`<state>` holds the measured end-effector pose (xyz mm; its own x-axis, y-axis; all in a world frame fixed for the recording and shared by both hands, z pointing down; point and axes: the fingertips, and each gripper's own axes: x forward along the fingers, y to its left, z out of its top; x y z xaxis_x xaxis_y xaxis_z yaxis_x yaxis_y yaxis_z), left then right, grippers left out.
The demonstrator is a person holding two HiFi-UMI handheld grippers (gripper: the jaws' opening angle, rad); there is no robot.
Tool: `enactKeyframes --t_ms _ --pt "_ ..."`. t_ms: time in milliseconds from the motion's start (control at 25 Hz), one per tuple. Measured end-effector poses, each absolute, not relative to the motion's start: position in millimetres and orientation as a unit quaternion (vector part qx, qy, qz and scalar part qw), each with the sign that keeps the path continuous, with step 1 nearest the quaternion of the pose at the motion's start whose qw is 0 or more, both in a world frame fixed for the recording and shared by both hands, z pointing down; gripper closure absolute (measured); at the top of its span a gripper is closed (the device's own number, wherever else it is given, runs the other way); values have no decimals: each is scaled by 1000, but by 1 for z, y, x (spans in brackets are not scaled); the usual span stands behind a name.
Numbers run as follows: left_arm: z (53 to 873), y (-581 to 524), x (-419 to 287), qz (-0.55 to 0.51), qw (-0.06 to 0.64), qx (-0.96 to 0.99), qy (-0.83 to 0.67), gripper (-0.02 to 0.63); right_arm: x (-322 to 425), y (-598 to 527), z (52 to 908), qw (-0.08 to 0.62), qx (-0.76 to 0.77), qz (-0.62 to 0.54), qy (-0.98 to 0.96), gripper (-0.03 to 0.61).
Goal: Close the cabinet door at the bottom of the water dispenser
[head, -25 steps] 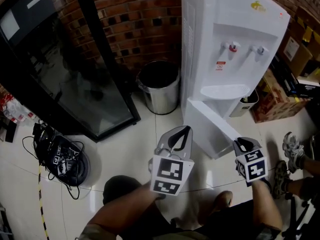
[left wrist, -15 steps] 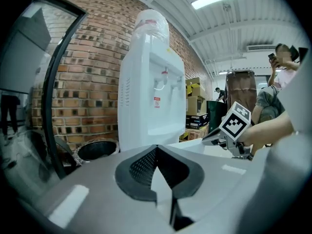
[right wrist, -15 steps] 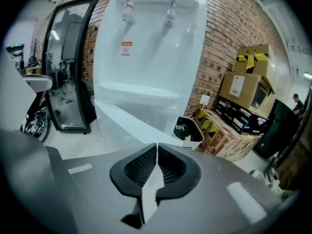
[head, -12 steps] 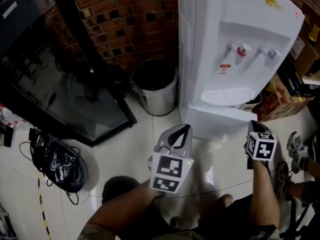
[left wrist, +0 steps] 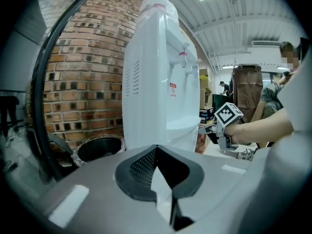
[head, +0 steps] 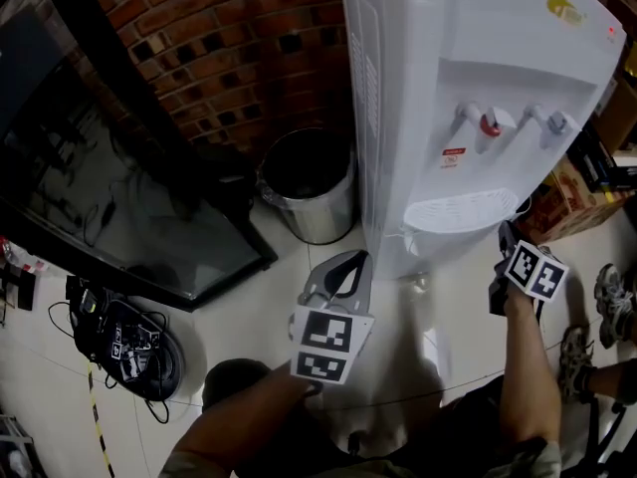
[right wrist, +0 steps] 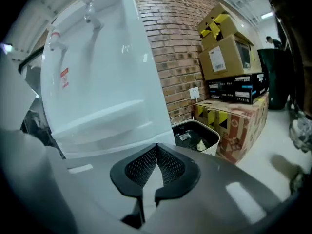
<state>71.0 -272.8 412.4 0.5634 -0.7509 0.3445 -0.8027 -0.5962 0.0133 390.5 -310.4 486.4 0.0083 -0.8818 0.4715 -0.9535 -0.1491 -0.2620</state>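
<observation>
The white water dispenser stands against the brick wall. Its bottom cabinet door lies flat against the body under the drip tray; in the head view only a strip of the door shows. My right gripper is shut and empty, its tips close to the door's right side; whether they touch it is unclear. My left gripper is also shut on nothing, low in front of the dispenser's left corner. In the left gripper view the right gripper reaches in beside the dispenser front.
A steel bin stands left of the dispenser, beside a black-framed glass panel. A coil of cables lies on the floor at the left. Cardboard boxes and a small open bin sit to the right.
The door stood swung out a second ago and now lies against the dispenser. My right gripper moved in toward the dispenser and rolled. The left gripper edged forward.
</observation>
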Motion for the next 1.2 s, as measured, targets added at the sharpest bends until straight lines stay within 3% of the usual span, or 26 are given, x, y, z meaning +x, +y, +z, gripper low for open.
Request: enactKeyframes --t_ms 280,480,800,1200 --pt "401 -275 68 139 84 883 -441 612 389 -313 485 49 705 284 -648 578" --pt "382 -264 64 111 90 884 -444 612 371 -296 449 74 706 238 -663 578" --pt "350 -216 54 74 80 889 -445 612 303 -230 347 87 682 100 -719 578" --pt "326 -146 -4 74 40 870 -486 613 224 -120 294 46 628 46 -776 578"
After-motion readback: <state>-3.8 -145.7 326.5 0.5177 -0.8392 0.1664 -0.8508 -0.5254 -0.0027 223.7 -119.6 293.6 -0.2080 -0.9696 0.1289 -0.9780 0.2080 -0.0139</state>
